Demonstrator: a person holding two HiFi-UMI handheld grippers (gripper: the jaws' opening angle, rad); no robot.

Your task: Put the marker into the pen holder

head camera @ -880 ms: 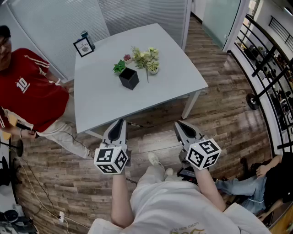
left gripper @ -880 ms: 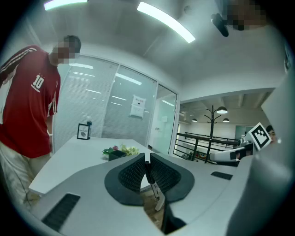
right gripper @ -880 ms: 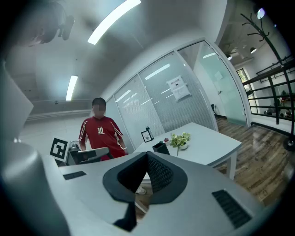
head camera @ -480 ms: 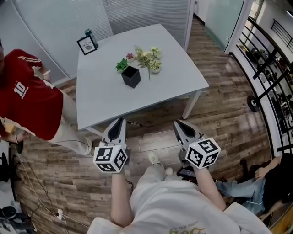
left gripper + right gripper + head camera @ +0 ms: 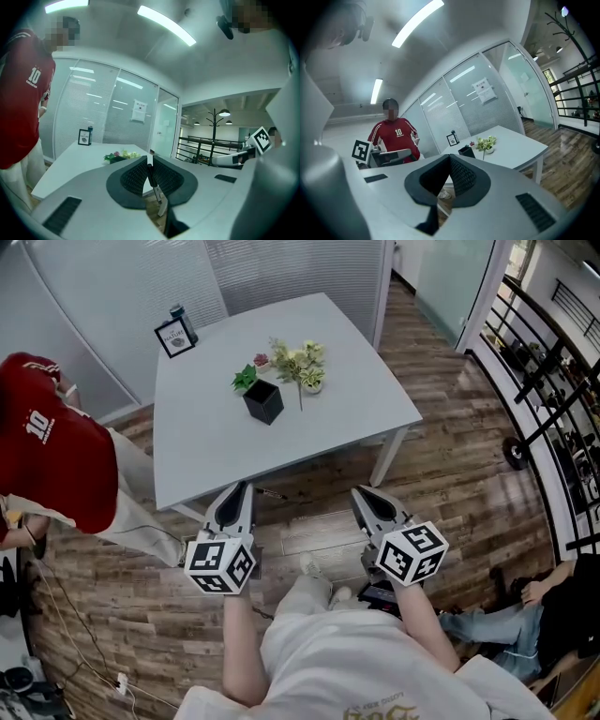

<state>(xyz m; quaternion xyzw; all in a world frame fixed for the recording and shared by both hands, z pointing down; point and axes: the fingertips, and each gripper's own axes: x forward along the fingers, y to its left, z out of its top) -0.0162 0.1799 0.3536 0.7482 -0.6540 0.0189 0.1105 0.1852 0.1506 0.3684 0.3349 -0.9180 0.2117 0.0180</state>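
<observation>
Beside white table, left gripper clamps marker; right gripper closed.

Head view steeply down from above; both gripper views low, forward, share white table ahead.

marker: dark, slanted, in left hand-held gripper | pen holder: black, on table

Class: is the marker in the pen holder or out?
Out: the left hand-held gripper holds the marker; the pen holder stands away on the table.
</observation>
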